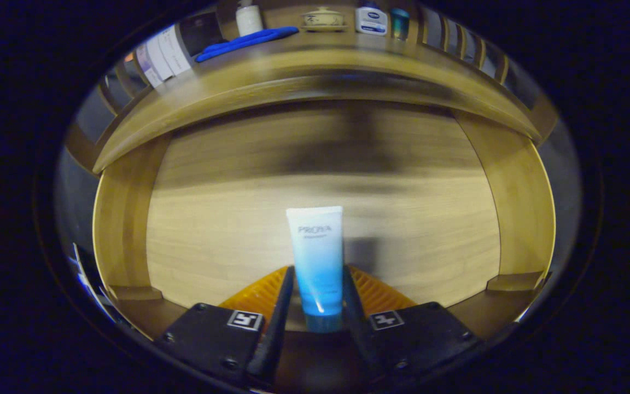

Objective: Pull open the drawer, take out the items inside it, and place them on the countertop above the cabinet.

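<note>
— One tube (316, 257) is seen inside the open drawer (320, 180), pinched at its lower half by the jaws of the gripper (318, 295), which are pressed against its two sides. Is the hold judged good enough for a lift?

— Probably, though the grip sits low on the tube, close to the cap, so the flat crimped end is left pointing away from the jaws and free to swing. The squeeze should be kept steady; a soft tube can be dented or can slip if the pressure is eased.

— What is to be watched on the way out?

— The underside of the surface (315, 60) hangs above the tube, and the drawer walls stand on either side of it. The tube should be raised clear of the drawer floor first, then drawn back out from under that overhang before it is carried up.

— And where is it to be set down?

— Above the tube, on the surface, a blue cloth (246, 42), a bottle (249, 19) and small jars (371, 21) are already resting. A bare patch between them should be chosen.
</note>
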Demonstrator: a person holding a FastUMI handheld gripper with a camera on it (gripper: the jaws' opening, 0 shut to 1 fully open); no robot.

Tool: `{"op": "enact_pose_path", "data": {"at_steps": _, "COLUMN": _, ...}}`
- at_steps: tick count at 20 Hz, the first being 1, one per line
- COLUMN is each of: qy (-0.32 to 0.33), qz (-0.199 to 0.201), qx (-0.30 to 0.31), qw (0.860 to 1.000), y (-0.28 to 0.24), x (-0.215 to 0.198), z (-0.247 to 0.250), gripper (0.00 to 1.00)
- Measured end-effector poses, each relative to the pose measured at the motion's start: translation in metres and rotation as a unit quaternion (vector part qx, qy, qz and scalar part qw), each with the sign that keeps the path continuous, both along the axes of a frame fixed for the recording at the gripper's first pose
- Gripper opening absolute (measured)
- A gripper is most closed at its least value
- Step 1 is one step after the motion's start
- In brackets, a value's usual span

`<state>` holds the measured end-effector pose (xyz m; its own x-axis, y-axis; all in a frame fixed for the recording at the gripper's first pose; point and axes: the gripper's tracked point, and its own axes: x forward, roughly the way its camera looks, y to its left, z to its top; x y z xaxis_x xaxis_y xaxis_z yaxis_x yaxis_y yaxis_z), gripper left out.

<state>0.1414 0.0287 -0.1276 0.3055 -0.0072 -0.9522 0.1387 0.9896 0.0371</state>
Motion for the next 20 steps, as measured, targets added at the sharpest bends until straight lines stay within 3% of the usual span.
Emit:
{"op": "enact_pose_path", "data": {"at_steps": 1, "qy": -0.001, "qz": 0.006, "qx": 0.000, "qw": 1.000, "y": 0.000, "x": -0.001, "z": 0.000, "gripper": 0.50}}
{"op": "enact_pose_path", "data": {"at_steps": 5, "qy": -0.028, "qz": 0.010, "qx": 0.010, "qw": 0.999, "y": 0.001, "x": -0.002, "z": 0.018, "gripper": 0.46}}
{"op": "enact_pose_path", "data": {"at_steps": 15, "qy": -0.112, "qz": 0.029, "qx": 0.021, "qw": 0.993, "y": 0.008, "x": -0.005, "z": 0.120, "gripper": 0.45}}
{"op": "enact_pose_path", "data": {"at_steps": 20, "qy": -0.130, "qz": 0.013, "qx": 0.028, "qw": 0.991, "y": 0.006, "x": 0.031, "z": 0.153, "gripper": 0.45}}
